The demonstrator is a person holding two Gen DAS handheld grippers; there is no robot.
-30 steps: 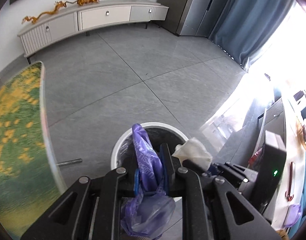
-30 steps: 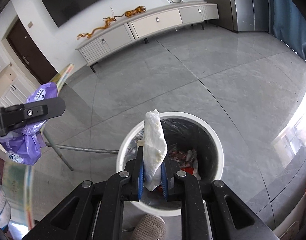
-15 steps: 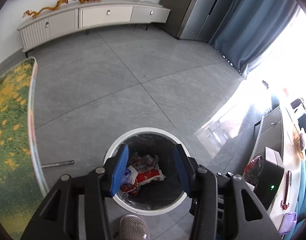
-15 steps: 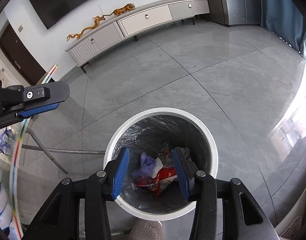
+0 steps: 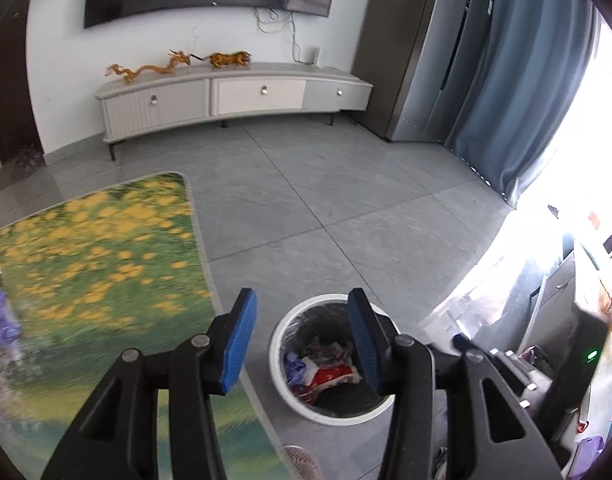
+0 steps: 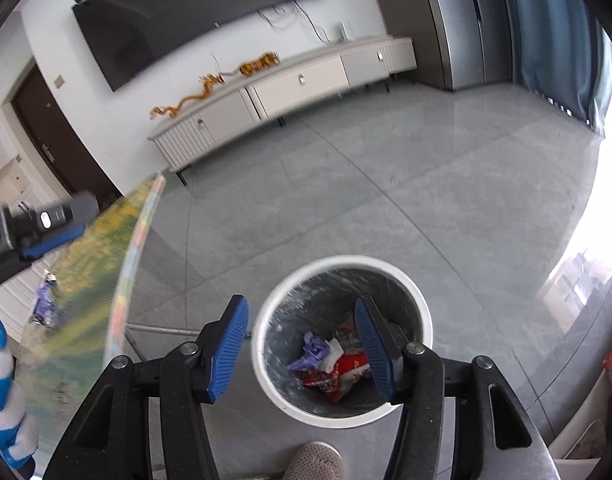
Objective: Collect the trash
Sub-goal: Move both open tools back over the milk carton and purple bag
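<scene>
A white round bin [image 5: 277, 360] with a dark liner stands on the grey floor; its rim [image 6: 261, 344] also shows in the right wrist view. Inside lie a purple wrapper [image 6: 314, 350], a red packet [image 6: 346, 368] and other scraps. My left gripper [image 5: 301, 300] is open and empty, above the bin and the table edge. My right gripper [image 6: 301, 304] hovers over the bin, its jaws opening with nothing between them. Another purple wrapper [image 5: 1, 320] lies on the table at far left. One of the left gripper's fingers [image 6: 53, 240] shows at the left of the right wrist view.
A table with a yellow-flowered green cover [image 5: 85, 260] runs along the left of the bin. A shoe tip [image 6: 314, 460] is just below the bin. A long TV cabinet [image 5: 225, 96] lines the far wall. A low unit with a black device [image 5: 582, 360] stands at right.
A second ago the left gripper held a purple wrapper and the right a white tissue. Both jaws opened, the pieces dropped into the bin, and both grippers rose, the left swinging toward the table.
</scene>
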